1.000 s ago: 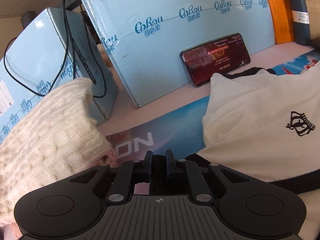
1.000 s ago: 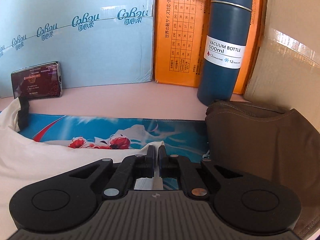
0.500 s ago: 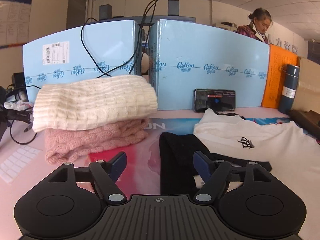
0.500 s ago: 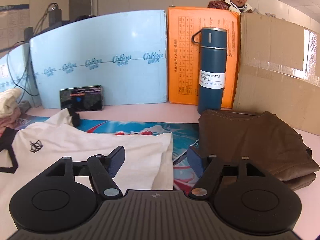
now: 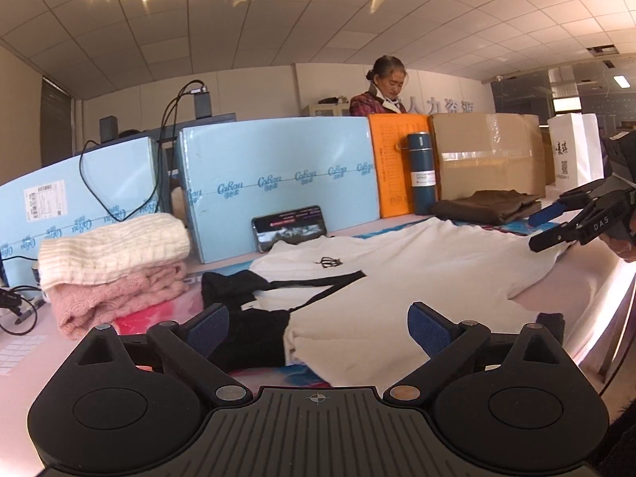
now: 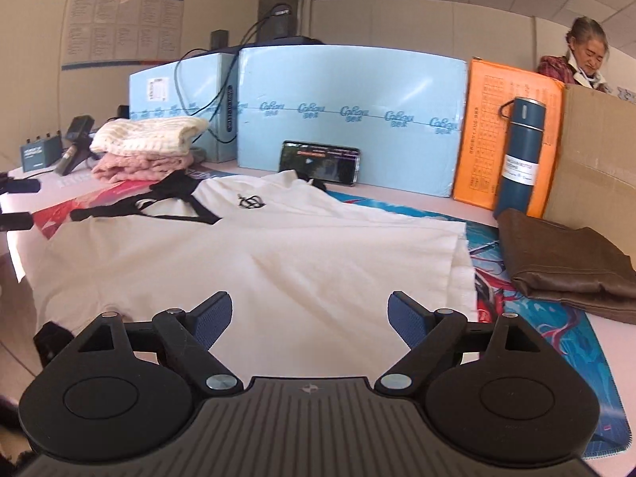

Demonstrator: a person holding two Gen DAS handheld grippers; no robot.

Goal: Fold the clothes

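Note:
A cream T-shirt (image 5: 417, 270) with black sleeves and a small crown logo lies spread flat on the table; it also shows in the right wrist view (image 6: 258, 254). My left gripper (image 5: 318, 328) is open and empty, held above the shirt's black sleeve (image 5: 246, 318) end. My right gripper (image 6: 310, 316) is open and empty, above the shirt's hem side. The right gripper also shows in the left wrist view (image 5: 556, 222), open at the far right.
Folded cream and pink knitwear (image 5: 115, 262) is stacked at the left. Folded brown clothes (image 6: 572, 258) lie at the right. A phone (image 6: 320, 161), a blue vacuum bottle (image 6: 520, 159), blue, orange and cardboard boxes line the back. A person (image 5: 383, 87) stands behind.
Both grippers opened and let go of the shirt, then pulled back and up from the table. The shirt now lies spread flat.

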